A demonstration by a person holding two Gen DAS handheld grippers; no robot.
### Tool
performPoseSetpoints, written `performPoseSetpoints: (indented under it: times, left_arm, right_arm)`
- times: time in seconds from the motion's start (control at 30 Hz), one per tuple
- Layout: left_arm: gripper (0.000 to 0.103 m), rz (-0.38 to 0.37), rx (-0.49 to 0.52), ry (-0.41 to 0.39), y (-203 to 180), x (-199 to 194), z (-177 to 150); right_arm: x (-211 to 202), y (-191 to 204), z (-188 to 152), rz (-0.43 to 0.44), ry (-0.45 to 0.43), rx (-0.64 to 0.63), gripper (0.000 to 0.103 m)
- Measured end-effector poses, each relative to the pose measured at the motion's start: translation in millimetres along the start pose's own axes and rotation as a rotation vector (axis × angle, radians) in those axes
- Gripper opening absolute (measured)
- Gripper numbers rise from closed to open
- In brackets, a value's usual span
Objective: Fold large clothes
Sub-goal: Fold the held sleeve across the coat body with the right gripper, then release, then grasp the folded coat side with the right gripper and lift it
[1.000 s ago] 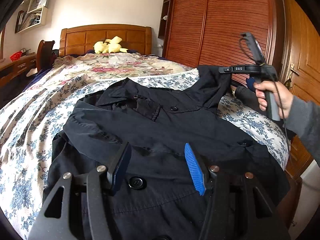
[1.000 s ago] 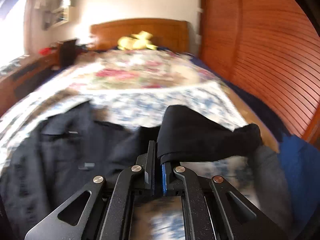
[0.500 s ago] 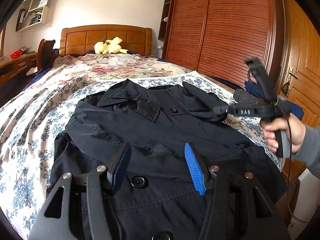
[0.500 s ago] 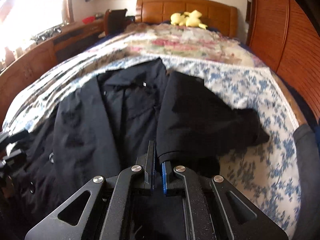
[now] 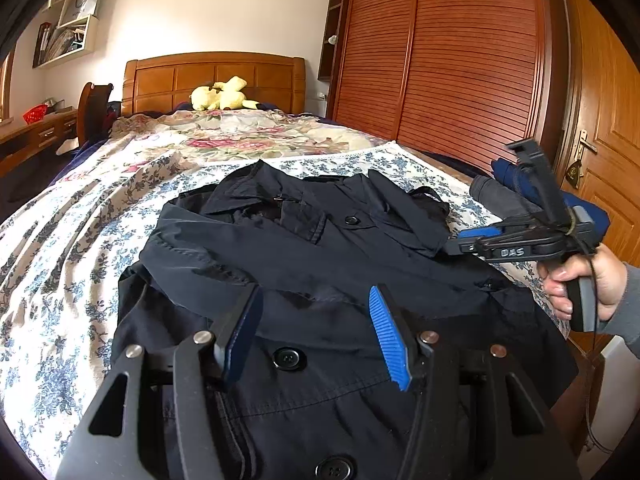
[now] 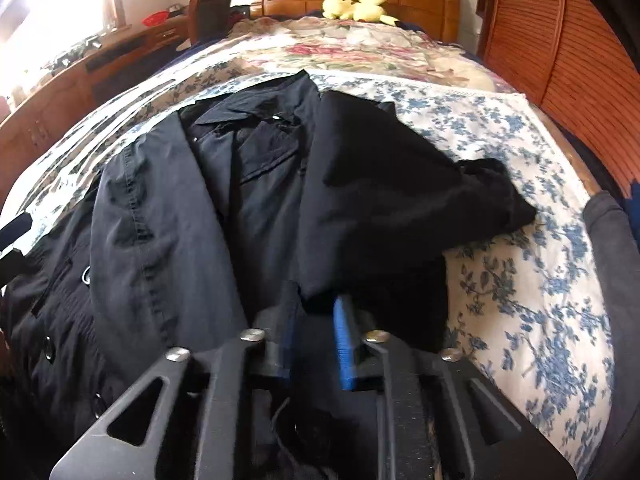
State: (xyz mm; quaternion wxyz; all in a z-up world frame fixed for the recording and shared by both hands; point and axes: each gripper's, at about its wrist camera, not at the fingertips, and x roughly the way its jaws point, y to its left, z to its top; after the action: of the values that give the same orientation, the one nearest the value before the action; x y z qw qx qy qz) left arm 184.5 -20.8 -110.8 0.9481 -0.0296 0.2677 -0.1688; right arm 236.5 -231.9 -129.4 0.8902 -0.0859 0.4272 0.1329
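Observation:
A large black buttoned coat (image 5: 320, 264) lies spread on the bed (image 5: 60, 248), collar toward the headboard. Its right sleeve (image 6: 384, 184) is folded over the coat's chest. My left gripper (image 5: 316, 328) is open and empty, low over the coat's lower front near a button. My right gripper (image 6: 316, 320) has its jaws apart at the sleeve's cuff end, with cloth lying over the fingertips; it also shows in the left wrist view (image 5: 460, 242) at the coat's right edge. The coat also shows in the right wrist view (image 6: 168, 220).
The bed has a blue floral sheet (image 6: 520, 280) and a wooden headboard (image 5: 212, 76) with a yellow plush toy (image 5: 222, 94). A wooden wardrobe (image 5: 440, 60) and a door stand at the right. A desk (image 6: 80, 76) runs along the left. A grey and blue bundle (image 5: 504, 200) lies at the bed's right edge.
My right gripper brought the sleeve down from the air onto the coat's chest and its jaws have opened. My left gripper has stayed in place.

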Motion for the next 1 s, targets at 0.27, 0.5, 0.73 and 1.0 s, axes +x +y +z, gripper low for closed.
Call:
performPoseSetpoints:
  times: [0.27,0.5,0.73,1.0]
  left_arm:
    - [0.055,0.001,0.007,0.002,-0.3,0.4,-1.4]
    - [0.055,-0.005,0.014,0.007,-2.4,5.1,-3.0]
    - [0.061,-0.011,-0.003,0.004,-0.1,8.9,-3.1]
    - [0.065,0.0,-0.023,0.001,5.2,13.5,-3.5]
  right_arm:
    - [-39.3,-11.1,7.7,-0.038,-0.077,-0.004,0.05]
    - [-50.0,-44.6,33.7,-0.1,-0.133,0.035,0.057]
    - [-21.4,-87.4,52.8,-0.181,-0.115,0.083,0.058]
    - [27.6,-134.7,54.7,-0.211,-0.057,0.173,0.058]
